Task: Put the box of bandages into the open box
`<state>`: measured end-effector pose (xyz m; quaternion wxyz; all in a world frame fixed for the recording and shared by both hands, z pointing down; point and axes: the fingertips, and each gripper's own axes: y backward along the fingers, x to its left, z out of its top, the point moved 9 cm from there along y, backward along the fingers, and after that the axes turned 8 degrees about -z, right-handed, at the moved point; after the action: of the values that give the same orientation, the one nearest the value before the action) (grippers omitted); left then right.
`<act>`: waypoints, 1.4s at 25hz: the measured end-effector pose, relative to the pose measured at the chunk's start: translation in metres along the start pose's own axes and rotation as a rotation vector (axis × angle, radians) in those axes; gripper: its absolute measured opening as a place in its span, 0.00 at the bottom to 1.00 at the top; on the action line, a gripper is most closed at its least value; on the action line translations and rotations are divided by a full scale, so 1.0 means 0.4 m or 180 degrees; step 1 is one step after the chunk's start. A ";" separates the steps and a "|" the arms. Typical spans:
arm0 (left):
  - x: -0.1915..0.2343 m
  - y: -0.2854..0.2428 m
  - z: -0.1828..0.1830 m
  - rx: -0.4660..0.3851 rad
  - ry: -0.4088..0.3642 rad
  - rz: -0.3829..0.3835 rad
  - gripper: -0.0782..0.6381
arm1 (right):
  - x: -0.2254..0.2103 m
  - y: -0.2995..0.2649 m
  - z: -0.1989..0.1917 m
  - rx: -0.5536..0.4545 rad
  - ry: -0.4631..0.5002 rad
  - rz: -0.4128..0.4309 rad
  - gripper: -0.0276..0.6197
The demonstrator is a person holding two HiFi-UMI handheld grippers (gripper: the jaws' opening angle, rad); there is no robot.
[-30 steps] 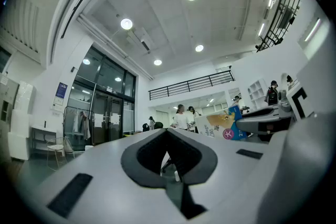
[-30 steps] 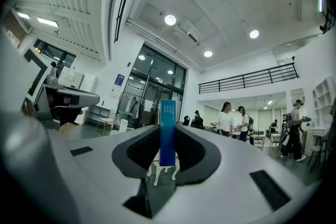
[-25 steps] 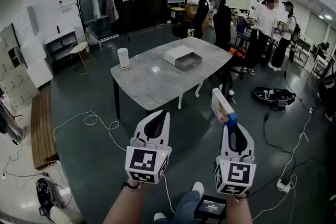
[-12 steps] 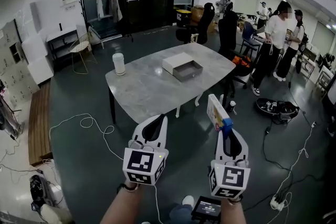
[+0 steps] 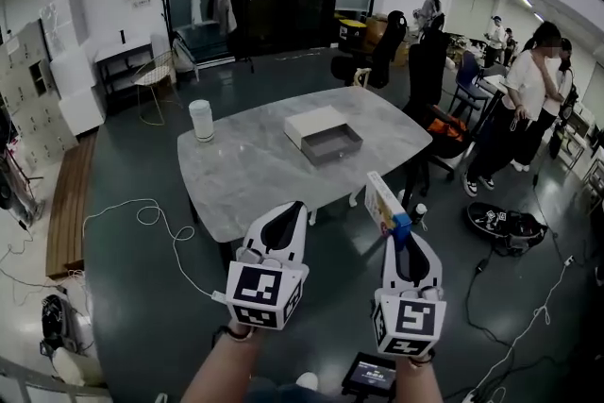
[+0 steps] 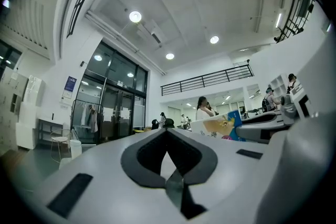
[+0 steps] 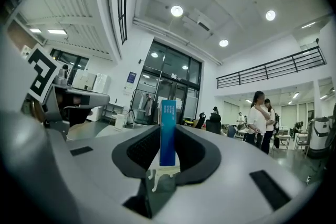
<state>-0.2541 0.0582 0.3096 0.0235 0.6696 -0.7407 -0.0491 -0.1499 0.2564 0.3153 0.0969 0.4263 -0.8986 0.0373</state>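
The open grey box (image 5: 332, 144) sits on the far part of the marble table (image 5: 255, 175), with its white lid (image 5: 314, 123) touching it behind. My right gripper (image 5: 400, 234) is shut on the box of bandages (image 5: 385, 202), held upright on its edge in the air before the table's near right corner. In the right gripper view the box of bandages (image 7: 168, 132) shows its blue narrow side between the pads. My left gripper (image 5: 292, 209) hangs beside it, shut and empty; its jaws meet in the left gripper view (image 6: 167, 131), where the box of bandages (image 6: 220, 127) shows at right.
A white cylinder (image 5: 201, 120) stands at the table's left end. Two people (image 5: 528, 104) stand at right near office chairs (image 5: 429, 61). White cables (image 5: 151, 217) and a black bag (image 5: 505, 226) lie on the dark floor. A bench (image 5: 71, 203) runs along the left.
The table has come nearer and lower in the head view as I walk toward it. Both grippers keep their pose, the right one still holding the box of bandages.
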 end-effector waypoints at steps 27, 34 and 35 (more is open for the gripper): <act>0.223 -0.428 -0.133 0.0133 0.0111 0.0282 0.12 | -0.071 -0.529 -0.079 0.0143 0.0015 0.0257 0.20; 0.371 -0.559 -0.177 0.0208 0.0183 0.0480 0.12 | -0.030 -0.761 -0.085 0.0248 0.0091 0.0449 0.20; 0.387 -0.573 -0.185 0.0221 0.0201 0.0512 0.12 | -0.026 -0.789 -0.088 0.0260 0.0092 0.0484 0.20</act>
<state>-0.0356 -0.1211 0.3544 0.0275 0.6095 -0.7923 -0.0001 0.1055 0.0697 0.3427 0.0893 0.3599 -0.9246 0.0873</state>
